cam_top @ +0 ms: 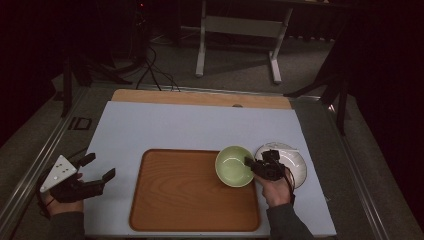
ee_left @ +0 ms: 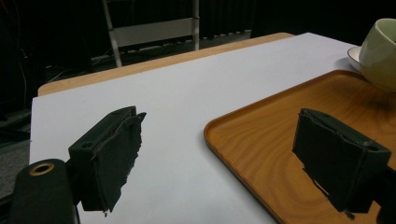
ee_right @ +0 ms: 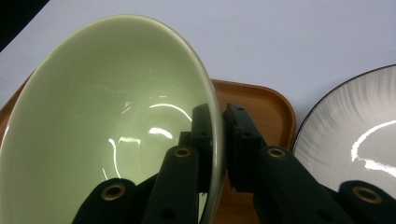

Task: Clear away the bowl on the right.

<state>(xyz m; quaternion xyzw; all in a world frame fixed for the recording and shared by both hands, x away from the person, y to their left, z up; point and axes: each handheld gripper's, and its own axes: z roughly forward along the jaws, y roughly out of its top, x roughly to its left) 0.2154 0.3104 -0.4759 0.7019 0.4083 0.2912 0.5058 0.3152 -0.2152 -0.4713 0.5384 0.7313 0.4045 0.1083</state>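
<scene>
A pale green bowl (cam_top: 233, 165) hangs tilted over the right end of the wooden tray (cam_top: 180, 200). My right gripper (cam_top: 251, 164) is shut on the bowl's right rim, one jaw inside the bowl (ee_right: 112, 126) and one outside. My right gripper (ee_right: 218, 140) pinches the thin rim between its pads. My left gripper (cam_top: 100, 167) rests at the table's left edge, open, with nothing between its wide-apart jaws. From my left gripper (ee_left: 224, 158), the tray's near-left corner (ee_left: 261, 158) lies between the jaws and the bowl (ee_left: 380, 51) stands far right.
A white plate with a dark rim (cam_top: 289, 162) lies on the light blue table cover (cam_top: 190, 127) just right of the tray, under my right hand. The plate (ee_right: 355, 140) is close beside the held bowl. A white table frame (cam_top: 240, 35) stands beyond the table.
</scene>
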